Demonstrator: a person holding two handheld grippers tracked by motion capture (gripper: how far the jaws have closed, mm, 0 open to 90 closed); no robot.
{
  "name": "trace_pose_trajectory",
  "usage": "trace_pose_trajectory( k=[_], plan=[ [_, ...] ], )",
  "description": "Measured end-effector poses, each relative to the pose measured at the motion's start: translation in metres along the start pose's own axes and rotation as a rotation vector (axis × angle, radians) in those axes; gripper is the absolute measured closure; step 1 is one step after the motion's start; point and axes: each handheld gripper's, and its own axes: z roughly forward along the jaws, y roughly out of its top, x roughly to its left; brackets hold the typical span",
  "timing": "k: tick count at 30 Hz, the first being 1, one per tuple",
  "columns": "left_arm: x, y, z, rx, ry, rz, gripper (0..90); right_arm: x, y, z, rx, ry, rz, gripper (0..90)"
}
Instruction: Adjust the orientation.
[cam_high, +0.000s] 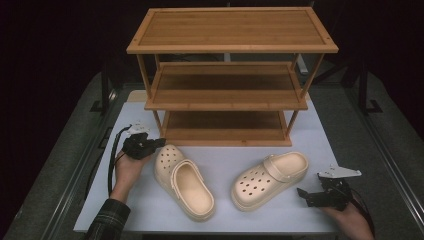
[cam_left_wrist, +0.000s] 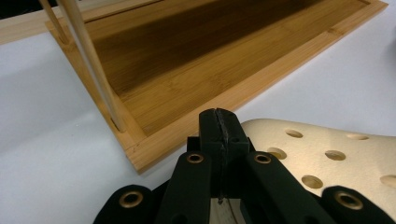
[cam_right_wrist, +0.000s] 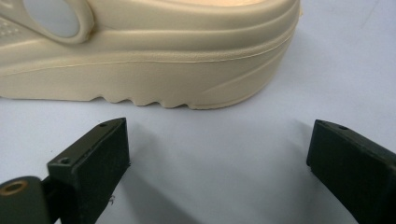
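Left tool (cam_high: 159, 142) jaws together, touching left clog (cam_high: 183, 182) toe; right tool (cam_high: 303, 196) jaws apart, near right clog (cam_high: 270, 179).

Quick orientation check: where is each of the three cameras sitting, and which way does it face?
High view: above the person's side, looking forward and down at the shelf rack, left clog, right clog; both hands and a sleeve show.
Left gripper view: rides the left gripper, jaws shut, facing the rack's bottom shelf, beside the left clog's perforated toe.
Right gripper view: rides the right gripper, jaws open, facing the right clog's sole and heel.
Shared: the white table top; each gripper view shares its clog with the high view.
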Motion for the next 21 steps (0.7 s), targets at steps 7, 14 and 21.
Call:
trace_pose_trajectory(
  k=[7,14,21],
  plan=[
    [-0.001,-0.009,-0.016,0.018,0.0,0.018,90.0,0.0,0.0,0.0,-0.002,0.001,0.001,5.5],
    [-0.016,-0.035,-0.051,0.037,-0.013,0.048,90.0,0.0,0.0,0.0,-0.002,0.001,0.001,5.5],
    [-0.043,-0.062,-0.064,0.092,-0.058,0.075,90.0,0.0,0.0,0.0,-0.001,0.001,0.001,5.5]
  ],
)
